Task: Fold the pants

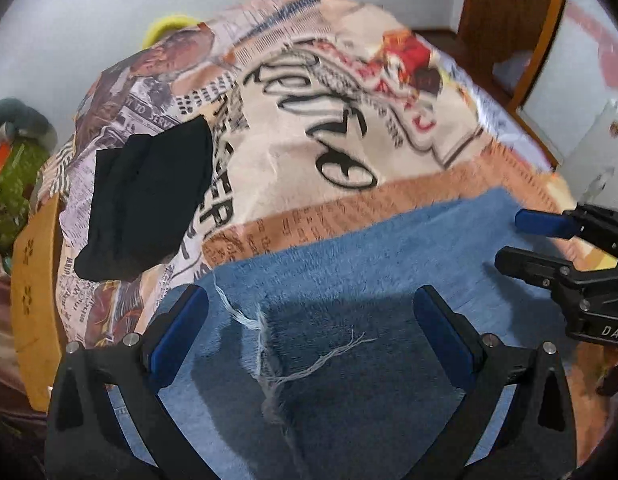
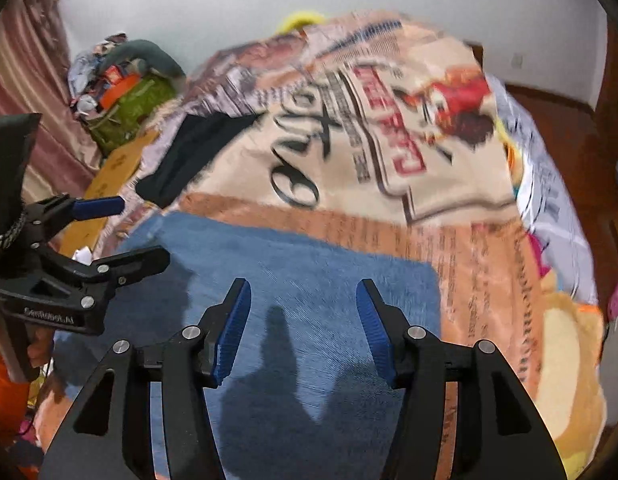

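Observation:
Blue denim pants (image 1: 369, 264) lie flat on a bed covered by a printed blanket (image 1: 309, 132). They show a frayed tear with loose threads (image 1: 273, 364) in the left wrist view. My left gripper (image 1: 309, 304) is open and empty, hovering over the denim. My right gripper (image 2: 303, 296) is open and empty above the pants (image 2: 309, 264). Each gripper shows in the other's view: the right one at the right edge (image 1: 521, 240), the left one at the left edge (image 2: 145, 232), both open.
A folded black garment (image 1: 145, 200) lies on the blanket to the far left, also in the right wrist view (image 2: 197, 156). A wooden bed edge (image 1: 33, 280) and clutter with a green bag (image 2: 125, 108) are at the left. A wooden door (image 1: 505, 12) stands at the far right.

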`<state>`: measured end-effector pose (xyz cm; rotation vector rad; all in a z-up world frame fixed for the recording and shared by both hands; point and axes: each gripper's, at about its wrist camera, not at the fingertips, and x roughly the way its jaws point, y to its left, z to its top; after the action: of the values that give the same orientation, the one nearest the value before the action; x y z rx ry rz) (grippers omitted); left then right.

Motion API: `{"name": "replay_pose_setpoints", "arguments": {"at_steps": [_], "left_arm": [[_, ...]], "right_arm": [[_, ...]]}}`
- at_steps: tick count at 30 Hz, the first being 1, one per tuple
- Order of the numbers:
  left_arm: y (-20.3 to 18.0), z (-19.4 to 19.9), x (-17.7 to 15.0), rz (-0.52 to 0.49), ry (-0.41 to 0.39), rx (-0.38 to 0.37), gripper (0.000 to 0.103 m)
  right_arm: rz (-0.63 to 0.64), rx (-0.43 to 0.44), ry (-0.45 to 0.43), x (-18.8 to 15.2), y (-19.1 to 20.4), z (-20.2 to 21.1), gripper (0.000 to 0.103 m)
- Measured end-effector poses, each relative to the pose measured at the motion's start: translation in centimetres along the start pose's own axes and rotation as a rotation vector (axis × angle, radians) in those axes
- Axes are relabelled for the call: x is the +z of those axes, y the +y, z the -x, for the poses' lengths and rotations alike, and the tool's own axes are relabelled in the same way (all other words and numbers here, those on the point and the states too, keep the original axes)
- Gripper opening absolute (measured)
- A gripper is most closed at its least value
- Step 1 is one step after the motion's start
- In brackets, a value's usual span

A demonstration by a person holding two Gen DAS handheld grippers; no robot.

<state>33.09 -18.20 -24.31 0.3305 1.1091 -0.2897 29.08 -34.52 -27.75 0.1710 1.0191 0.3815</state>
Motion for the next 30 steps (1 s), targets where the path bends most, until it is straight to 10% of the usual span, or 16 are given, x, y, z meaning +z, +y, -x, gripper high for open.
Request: {"name": "replay_pose_setpoints", "arguments": {"at_steps": [11,30], "left_arm": [[-0.2,-0.2,-2.6,-0.047,-0.015,0.005,0.103],[4.7,4.3,-9.1,0.202,-0.035,0.022,0.103]], "right_arm": [[0.01,0.017,0.013,-3.9,-0.4,0.4,0.052],[0.003,-0.092,-0.015,-6.0,1.3,4.1,0.052]]}}
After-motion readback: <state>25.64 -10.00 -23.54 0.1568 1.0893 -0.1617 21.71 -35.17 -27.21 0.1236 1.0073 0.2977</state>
